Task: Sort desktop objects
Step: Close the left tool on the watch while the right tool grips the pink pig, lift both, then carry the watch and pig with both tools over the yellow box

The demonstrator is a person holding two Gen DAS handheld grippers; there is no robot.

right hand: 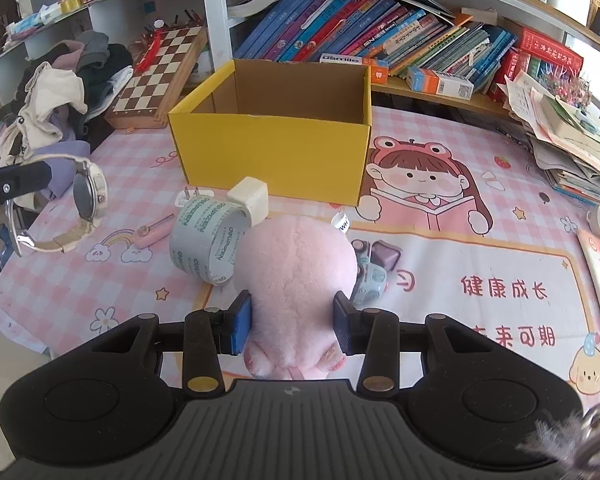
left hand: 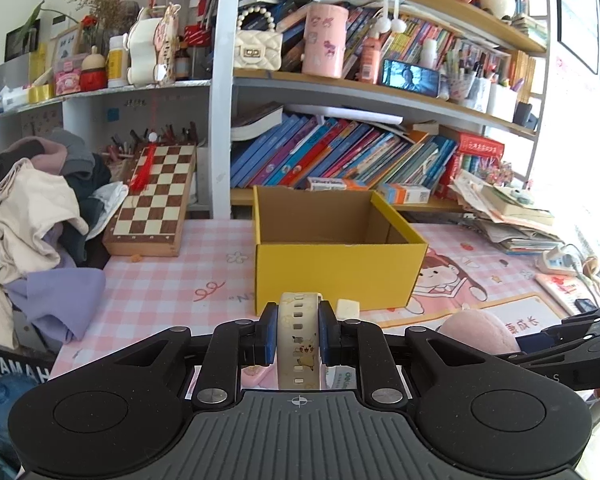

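Gripping watch (left hand: 299,340) in left gripper (left hand: 299,338), before box (left hand: 336,268)

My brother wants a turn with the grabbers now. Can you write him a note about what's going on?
Left gripper: shut on the cream watch, in front of the yellow box.
Right gripper: shut on the pink plush toy, low over the mat.
Still on the table: tape roll, white plug, pink cutter, toy car.
Done: nothing shows inside the box, though its floor is partly hidden.
Left: drop the watch and plush in, probably, then the rest.
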